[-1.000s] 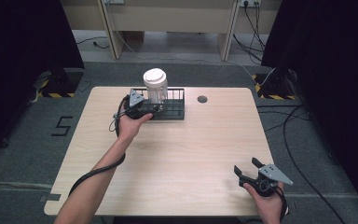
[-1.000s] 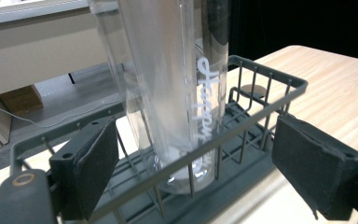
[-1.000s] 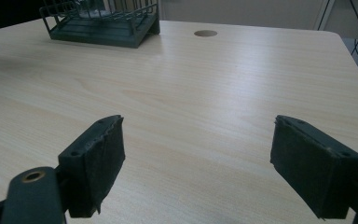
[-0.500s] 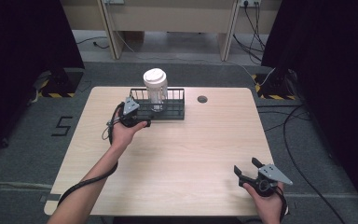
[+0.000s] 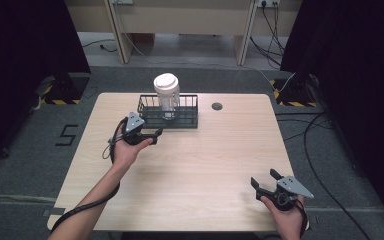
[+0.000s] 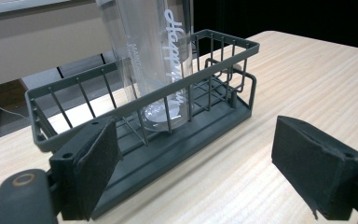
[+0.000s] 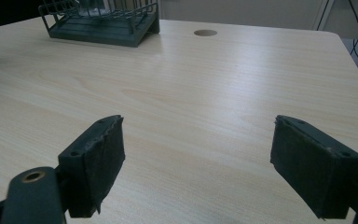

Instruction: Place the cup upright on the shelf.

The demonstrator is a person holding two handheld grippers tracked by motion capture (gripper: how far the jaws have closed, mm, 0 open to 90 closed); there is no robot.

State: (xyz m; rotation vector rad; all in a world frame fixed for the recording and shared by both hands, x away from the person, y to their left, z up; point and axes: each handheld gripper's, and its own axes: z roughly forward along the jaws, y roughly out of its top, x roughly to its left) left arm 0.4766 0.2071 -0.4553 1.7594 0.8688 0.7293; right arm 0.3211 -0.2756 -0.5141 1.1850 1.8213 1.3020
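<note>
Table (image 5: 195,175): pale wood, bare across the middle, with a round cable hole (image 5: 217,106) near the far edge.

Basket (image 5: 168,111): dark wire rack at the far centre of the table, sitting flat, with the cup upright inside it toward the left end.

Cup (image 5: 167,95): tall clear tumbler with a white lid and white lettering on the wall, base on the basket floor, top well above the rim.

Left gripper (image 5: 147,136): just in front of the basket's left end, apart from it, jaws spread wide with nothing between them; pads (image 6: 98,163) aimed at the basket's front wall and the cup behind it.

Right gripper (image 5: 266,183): at the near right corner, well apart from the basket, jaws wide open and empty, resting low over bare wood.

Likely step: release of the cup into the basket, probably complete.

Risk, tipping: tall cup, narrow base, high centre; a brush from a jaw or the trailing cable could topple it over the low rim.

Risk, snagging: a pad caught on the wire wall could drag the light basket along the table.
</note>
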